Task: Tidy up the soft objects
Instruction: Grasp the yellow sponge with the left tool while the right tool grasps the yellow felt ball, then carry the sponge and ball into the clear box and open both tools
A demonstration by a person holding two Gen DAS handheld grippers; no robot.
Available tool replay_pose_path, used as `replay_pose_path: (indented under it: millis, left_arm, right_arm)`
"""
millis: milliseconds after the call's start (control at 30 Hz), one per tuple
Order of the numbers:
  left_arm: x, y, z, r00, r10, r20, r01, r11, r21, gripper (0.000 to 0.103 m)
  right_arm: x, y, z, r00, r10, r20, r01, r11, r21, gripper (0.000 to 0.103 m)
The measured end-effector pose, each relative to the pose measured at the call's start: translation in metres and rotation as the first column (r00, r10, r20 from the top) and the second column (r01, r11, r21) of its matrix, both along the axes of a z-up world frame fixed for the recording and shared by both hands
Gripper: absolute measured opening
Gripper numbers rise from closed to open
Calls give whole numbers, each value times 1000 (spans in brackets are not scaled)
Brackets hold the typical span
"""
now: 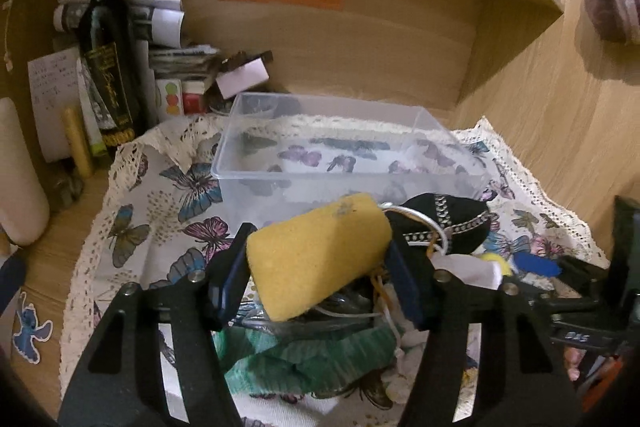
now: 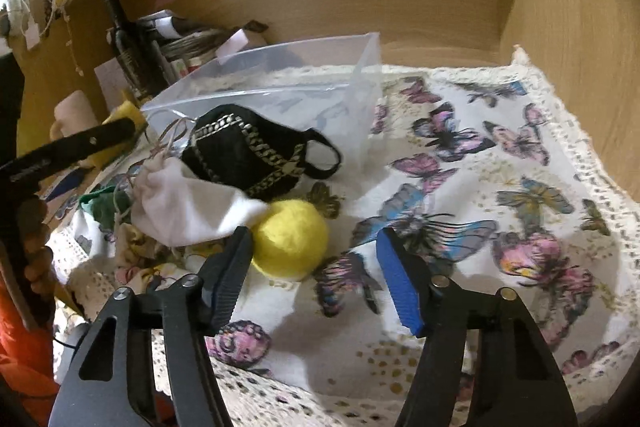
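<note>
My left gripper [image 1: 318,259] is shut on a yellow sponge [image 1: 320,255] and holds it above a pile of soft things, just in front of the clear plastic box [image 1: 256,163]. The pile holds a black mask with silver chain trim [image 1: 452,219], a white pouch [image 1: 472,267] and green cloth [image 1: 304,359]. My right gripper [image 2: 316,267] is open and empty above the butterfly cloth [image 2: 480,187]. A yellow fuzzy ball [image 2: 292,235] lies beside its left finger. The black mask [image 2: 248,151], white pouch [image 2: 188,207] and clear box [image 2: 360,75] lie beyond.
A dark bottle [image 1: 106,47], papers and small boxes [image 1: 240,75] crowd the back left of the wooden alcove. A cream cylinder [image 1: 18,179] stands at the far left. Wooden walls close the back and the right side [image 2: 580,27].
</note>
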State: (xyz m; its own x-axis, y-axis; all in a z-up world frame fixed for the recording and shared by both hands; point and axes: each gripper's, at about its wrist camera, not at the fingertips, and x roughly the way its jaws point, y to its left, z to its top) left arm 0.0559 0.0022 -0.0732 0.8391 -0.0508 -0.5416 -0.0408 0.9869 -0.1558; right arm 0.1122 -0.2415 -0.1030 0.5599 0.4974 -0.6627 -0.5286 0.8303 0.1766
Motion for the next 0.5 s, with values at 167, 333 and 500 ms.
replay_pose_path:
  millis: [167,333,500]
  left_arm:
    - [-7,-1,11,1000,-6,25,5,1000,17,63]
    - [-8,1,26,998,-5,64,3,1000,29,63]
    - [-5,8,40,995,2,99,-6,999,35,63]
  right_arm:
    - [2,16,-1,998,56,-1,-56,998,-2,41]
    - [2,18,3,999,43,19,-42,999,-12,38]
    - [4,2,27,997,-26,78,26,1000,6,38]
